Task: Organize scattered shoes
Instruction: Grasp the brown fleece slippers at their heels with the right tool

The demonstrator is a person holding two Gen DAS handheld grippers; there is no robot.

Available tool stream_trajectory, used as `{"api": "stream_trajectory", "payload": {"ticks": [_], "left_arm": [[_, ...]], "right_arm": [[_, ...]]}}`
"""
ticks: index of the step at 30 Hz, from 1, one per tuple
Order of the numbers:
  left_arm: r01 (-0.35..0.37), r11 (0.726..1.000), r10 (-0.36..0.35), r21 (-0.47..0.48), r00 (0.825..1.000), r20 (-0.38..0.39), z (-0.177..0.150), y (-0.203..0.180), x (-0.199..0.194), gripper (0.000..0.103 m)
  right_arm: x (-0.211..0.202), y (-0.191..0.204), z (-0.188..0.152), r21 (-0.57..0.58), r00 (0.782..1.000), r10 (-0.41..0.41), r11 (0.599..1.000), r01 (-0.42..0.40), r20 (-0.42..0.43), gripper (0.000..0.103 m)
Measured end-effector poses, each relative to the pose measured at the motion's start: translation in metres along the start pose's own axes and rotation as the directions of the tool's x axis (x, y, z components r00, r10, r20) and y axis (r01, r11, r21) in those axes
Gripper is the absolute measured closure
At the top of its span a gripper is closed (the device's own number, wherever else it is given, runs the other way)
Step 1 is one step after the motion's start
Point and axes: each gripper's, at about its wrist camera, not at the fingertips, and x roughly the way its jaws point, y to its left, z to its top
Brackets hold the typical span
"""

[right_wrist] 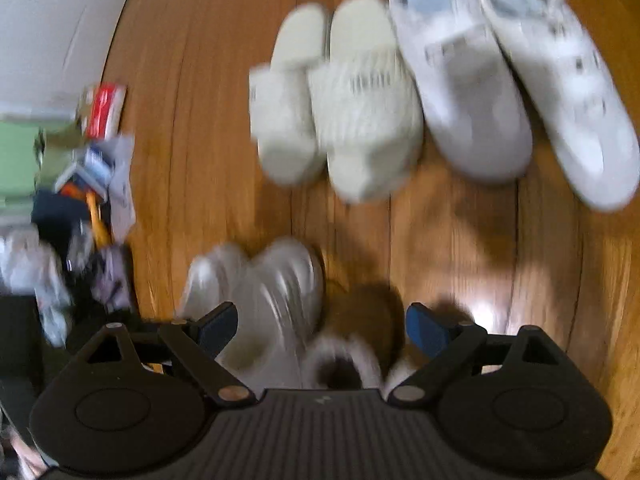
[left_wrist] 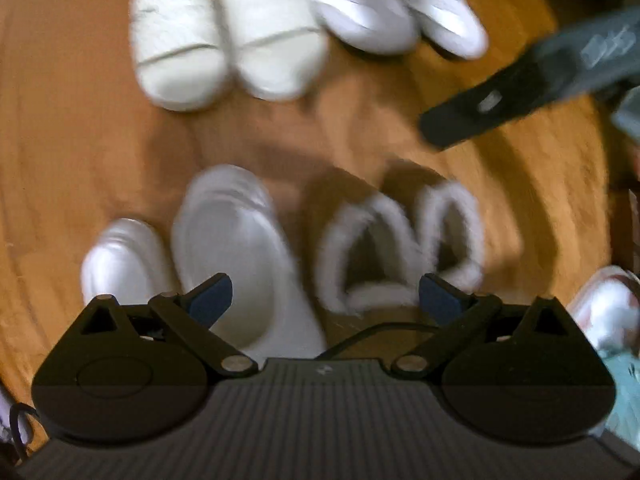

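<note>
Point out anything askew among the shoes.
The fur-lined slippers splay apart, and one white clog sits ahead of its mate. The cream slides and white sneakers look neatly paired.

A wooden floor (right_wrist: 460,240) is running under everything in both views, its planks showing warm orange-brown, with a bright patch of light glaring on the boards. Along the floor's left edge in the right wrist view, a white box (right_wrist: 52,28) is sitting at the far end. Just nearer than it, a red packet (right_wrist: 105,110) is lying against a heap of blurred clutter (right_wrist: 80,208), too smeared to tell apart. In the left wrist view, a pale teal item (left_wrist: 624,384) is showing at the floor's right edge.
</note>
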Motion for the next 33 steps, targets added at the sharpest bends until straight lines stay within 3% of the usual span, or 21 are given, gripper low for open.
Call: {"api": "stream_trajectory", "payload": {"ticks": [3,7,9,14,16,18,21,23,25,28,31,33], "left_arm": [[0.005,1.000,-0.005,0.002,1.000,0.003,-0.011,-0.009,0.001,0.000],[-0.078,0.997,0.080,0.024,0.993,-0.085,-0.022,-0.026,0.028,0.000],[-0.041,0.999,0.042,0.011,0.993,-0.112,-0.029,-0.031,0.034,0.000],[0.051,0.998,-0.055,-0.024,0.983,-0.177,-0.049,-0.042,0.048,0.000],[0.053,0.999,-0.054,-0.008,0.984,-0.170,-0.051,-0.046,0.048,0.000],[0.034,0.999,-0.030,0.023,0.988,-0.151,-0.052,-0.048,0.046,0.000],[-0.028,0.997,0.037,0.075,0.991,-0.132,-0.051,-0.048,0.046,0.000],[-0.069,0.992,0.082,0.109,0.990,-0.116,-0.050,-0.047,0.046,0.000],[-0.111,0.984,0.125,0.142,0.987,-0.100,-0.050,-0.047,0.047,0.000],[-0.173,0.966,0.190,0.191,0.979,-0.072,-0.049,-0.046,0.047,0.000],[-0.168,0.966,0.183,0.197,0.981,-0.059,-0.045,-0.042,0.042,0.000],[-0.163,0.967,0.174,0.196,0.984,-0.041,-0.041,-0.039,0.035,0.000]], "right_arm": [[0.014,-0.002,-0.026,-0.070,0.996,-0.044,0.996,0.050,0.079,0.019],[0.021,-0.015,-0.054,-0.060,0.988,-0.080,0.994,0.088,0.131,0.019],[0.033,-0.021,-0.073,-0.061,0.990,-0.087,0.994,0.094,0.111,0.020],[0.032,-0.018,-0.106,-0.132,0.974,-0.074,0.986,0.104,0.212,0.027],[0.027,-0.019,-0.127,-0.131,0.924,-0.080,0.982,0.139,0.375,0.025],[0.030,-0.020,-0.146,-0.140,0.875,-0.097,0.973,0.184,0.475,0.025],[0.035,-0.015,-0.164,-0.186,0.861,-0.081,0.962,0.198,0.502,0.027],[0.036,-0.008,-0.181,-0.225,0.832,-0.077,0.945,0.236,0.550,0.027],[0.034,-0.002,-0.194,-0.196,0.786,-0.116,0.937,0.290,0.608,0.030],[0.030,-0.006,-0.211,-0.176,0.743,-0.086,0.947,0.267,0.664,0.034],[0.040,-0.007,-0.213,-0.181,0.766,-0.041,0.962,0.203,0.641,0.044],[0.053,-0.004,-0.213,-0.205,0.795,-0.001,0.966,0.157,0.606,0.053]]}}
